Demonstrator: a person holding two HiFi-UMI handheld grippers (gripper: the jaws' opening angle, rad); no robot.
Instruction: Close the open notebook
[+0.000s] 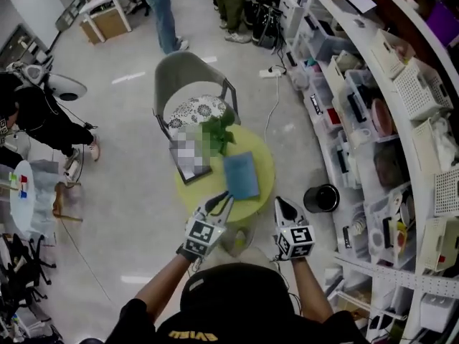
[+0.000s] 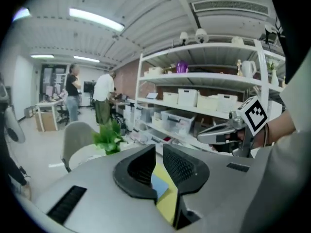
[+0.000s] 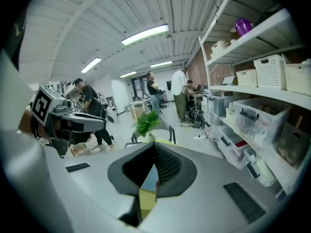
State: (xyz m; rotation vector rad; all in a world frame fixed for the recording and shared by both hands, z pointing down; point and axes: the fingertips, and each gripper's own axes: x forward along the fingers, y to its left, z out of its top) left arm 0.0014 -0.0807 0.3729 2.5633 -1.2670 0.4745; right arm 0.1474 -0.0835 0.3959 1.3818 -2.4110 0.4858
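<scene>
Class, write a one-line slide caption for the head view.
The left gripper and right gripper hover empty beside a yellow-green table carrying a closed blue notebook and a potted plant.

notebook: blue | table: yellow-green | chair: grey | cushion: floral

I can read nothing for certain from here. Yellow lettering runs across the dark shirt at the bottom of the head view, upside down and too blurred to make out. The cubes on my left tool and right tool carry only black-and-white square patterns, no letters.
</scene>
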